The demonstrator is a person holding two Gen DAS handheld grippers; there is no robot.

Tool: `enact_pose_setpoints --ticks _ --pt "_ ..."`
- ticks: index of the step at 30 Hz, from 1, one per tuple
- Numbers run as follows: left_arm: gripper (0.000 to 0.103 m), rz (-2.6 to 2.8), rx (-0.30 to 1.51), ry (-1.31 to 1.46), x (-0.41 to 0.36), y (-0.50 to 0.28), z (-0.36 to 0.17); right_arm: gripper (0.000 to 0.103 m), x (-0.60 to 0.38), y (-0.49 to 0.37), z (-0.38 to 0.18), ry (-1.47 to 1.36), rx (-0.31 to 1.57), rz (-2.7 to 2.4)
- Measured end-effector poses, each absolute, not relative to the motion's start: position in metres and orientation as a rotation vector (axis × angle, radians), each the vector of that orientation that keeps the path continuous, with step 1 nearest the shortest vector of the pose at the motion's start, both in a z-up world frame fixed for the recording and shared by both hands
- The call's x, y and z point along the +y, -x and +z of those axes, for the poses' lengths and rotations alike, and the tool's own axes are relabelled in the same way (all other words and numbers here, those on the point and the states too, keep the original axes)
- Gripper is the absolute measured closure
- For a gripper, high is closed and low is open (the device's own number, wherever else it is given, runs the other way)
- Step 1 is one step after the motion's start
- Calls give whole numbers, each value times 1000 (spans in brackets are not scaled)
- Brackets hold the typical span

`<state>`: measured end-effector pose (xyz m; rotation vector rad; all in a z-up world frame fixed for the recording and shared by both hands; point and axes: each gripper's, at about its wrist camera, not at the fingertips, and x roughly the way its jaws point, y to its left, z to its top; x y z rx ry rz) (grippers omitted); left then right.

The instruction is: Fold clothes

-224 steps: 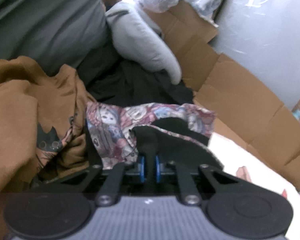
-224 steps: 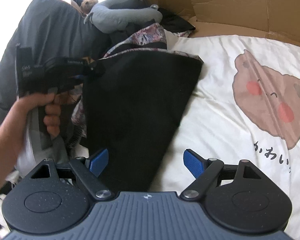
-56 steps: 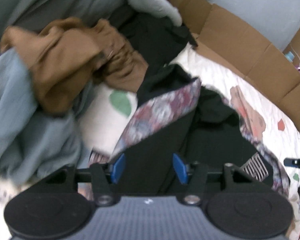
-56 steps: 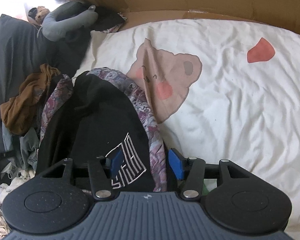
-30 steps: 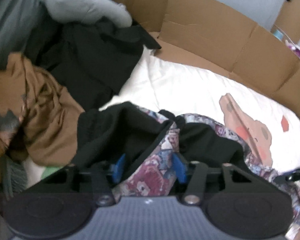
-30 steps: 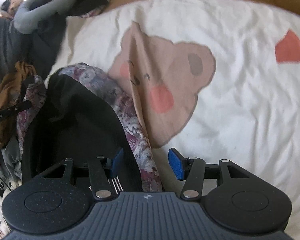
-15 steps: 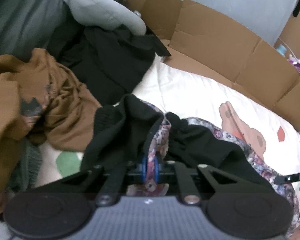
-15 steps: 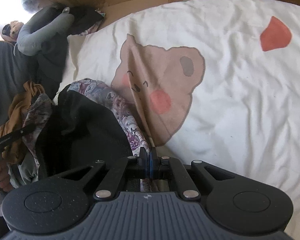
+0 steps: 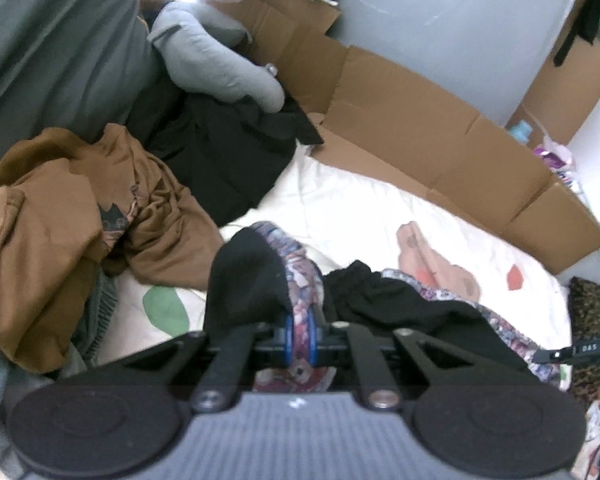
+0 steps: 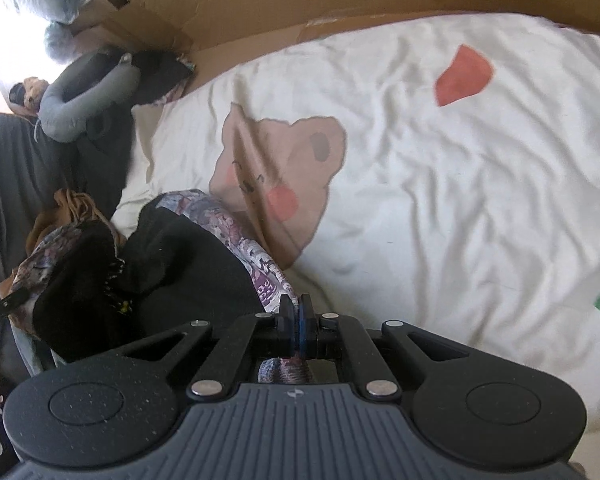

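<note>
A black garment with a purple patterned lining (image 9: 412, 300) lies bunched on the white bedsheet (image 9: 360, 208). My left gripper (image 9: 300, 330) is shut on its patterned edge, a black hump of cloth rising just left of the fingers. In the right wrist view the same garment (image 10: 196, 256) spreads to the left, and my right gripper (image 10: 296, 320) is shut on its patterned hem. The other gripper's tip (image 9: 572, 349) shows at the right edge of the left wrist view.
A brown garment (image 9: 72, 216) and a black one (image 9: 228, 152) are heaped at the left, with a grey neck pillow (image 9: 216, 60) behind. Cardboard panels (image 9: 420, 120) line the bed's far side. The sheet's bear print (image 10: 280, 168) lies right of the garment.
Both grippers, open a second ago, have shut on the patterned garment's edges. Since then the cloth has lifted and bunched a little between them.
</note>
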<state>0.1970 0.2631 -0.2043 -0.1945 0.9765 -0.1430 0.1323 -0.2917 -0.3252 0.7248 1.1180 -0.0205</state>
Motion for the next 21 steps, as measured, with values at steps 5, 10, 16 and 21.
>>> enact_pose_setpoints --ticks 5,10,16,21 --pt "95 -186 971 191 247 -179 -192 103 -317 -103 -307 -734 1090 -74" --pt "95 -262 972 171 213 -164 -192 103 -351 -65 -286 -722 1077 -129" --pt "95 -303 989 177 185 -160 -198 103 -397 -15 -266 -727 1050 -228" --pt "95 -284 1012 167 188 -154 -208 103 -413 17 -262 -759 1008 -275"
